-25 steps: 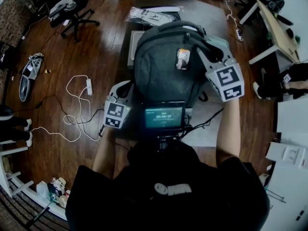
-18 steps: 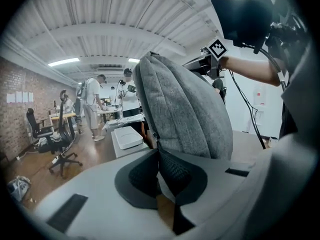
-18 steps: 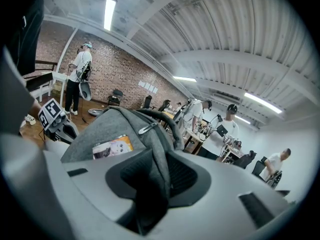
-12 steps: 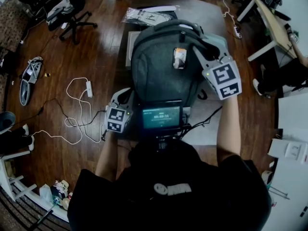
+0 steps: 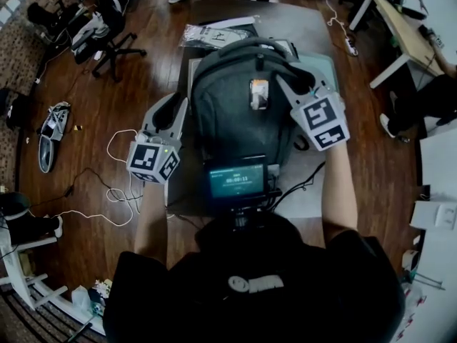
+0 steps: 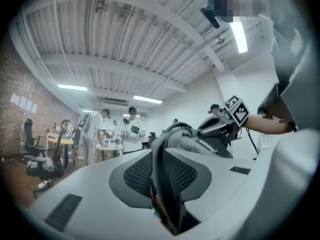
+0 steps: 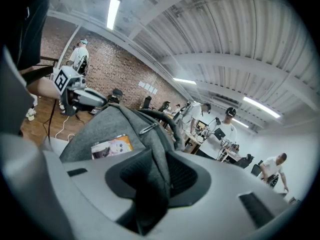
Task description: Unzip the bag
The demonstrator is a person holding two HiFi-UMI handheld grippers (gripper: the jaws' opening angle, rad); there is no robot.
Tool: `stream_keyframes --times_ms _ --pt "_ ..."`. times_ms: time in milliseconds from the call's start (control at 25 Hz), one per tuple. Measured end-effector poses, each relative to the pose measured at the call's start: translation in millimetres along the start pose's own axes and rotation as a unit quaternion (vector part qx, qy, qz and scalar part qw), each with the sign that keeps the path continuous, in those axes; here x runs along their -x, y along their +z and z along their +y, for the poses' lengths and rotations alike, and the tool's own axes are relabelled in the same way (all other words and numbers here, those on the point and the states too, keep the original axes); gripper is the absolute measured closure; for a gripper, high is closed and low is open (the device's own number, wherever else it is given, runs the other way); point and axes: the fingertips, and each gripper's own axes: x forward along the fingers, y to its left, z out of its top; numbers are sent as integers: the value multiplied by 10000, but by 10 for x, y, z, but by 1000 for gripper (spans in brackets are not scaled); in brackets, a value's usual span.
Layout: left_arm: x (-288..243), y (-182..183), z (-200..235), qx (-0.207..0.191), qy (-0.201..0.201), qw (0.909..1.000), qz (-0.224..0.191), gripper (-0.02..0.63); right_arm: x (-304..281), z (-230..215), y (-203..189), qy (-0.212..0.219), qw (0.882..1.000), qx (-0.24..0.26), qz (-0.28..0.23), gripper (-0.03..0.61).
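A grey backpack (image 5: 239,116) stands upright on the table (image 5: 314,45), its top handle (image 5: 260,45) away from me. My right gripper (image 5: 283,84) is shut on a fold of grey fabric (image 7: 150,159) at the bag's upper right, beside a small picture card (image 7: 112,146). My left gripper (image 5: 178,107) is raised beside the bag's upper left side and points level. Its jaws have just been opening, and the bag's dark edge (image 6: 162,174) shows in the gap between them; I see no pad pressing on it.
A white plastic packet (image 5: 218,33) lies on the table behind the bag. A small screen (image 5: 237,179) sits in front of my chest. On the wooden floor to the left are a white cable (image 5: 118,184), shoes (image 5: 51,127) and an office chair (image 5: 107,31).
My left gripper rose from the bag's lower left corner to its upper left side, and its jaws parted. The right gripper kept its grip and place.
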Motion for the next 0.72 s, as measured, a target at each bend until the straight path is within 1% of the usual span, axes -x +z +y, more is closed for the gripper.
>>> stream_keyframes --times_ms 80,160,200,240,280,320,400,480,600,720 --pt "-198 388 -122 -217 -330 9991 -179 535 4 10 17 -1 10000 6 -14 465" --pt "-406 604 -277 -396 -707 9966 -135 515 11 22 23 6 10000 15 -30 465" --pt "-501 639 -362 -469 -921 9946 -22 513 15 34 25 20 10000 10 -37 465" --pt "-582 638 -448 -554 -1129 9920 145 476 22 52 28 39 10000 0 -46 465" --pt "-647 616 -528 -671 -1299 9887 333 462 33 74 36 61 10000 -11 -56 466" --pt "-697 585 -596 -815 -1414 9852 517 462 46 93 47 82 9999 -20 -70 466" --pt "-773 514 -678 -1088 -1491 9793 833 462 79 116 79 114 9999 -25 -103 466" --pt "-825 449 -700 -1235 -1456 9760 1043 462 109 125 101 120 9999 0 -111 466" --pt "-852 406 -698 -1280 -1393 9745 1208 463 129 148 104 124 9999 50 -107 468" --pt "-847 403 -695 -1538 -1315 9711 1266 508 119 154 100 107 9998 137 -134 468"
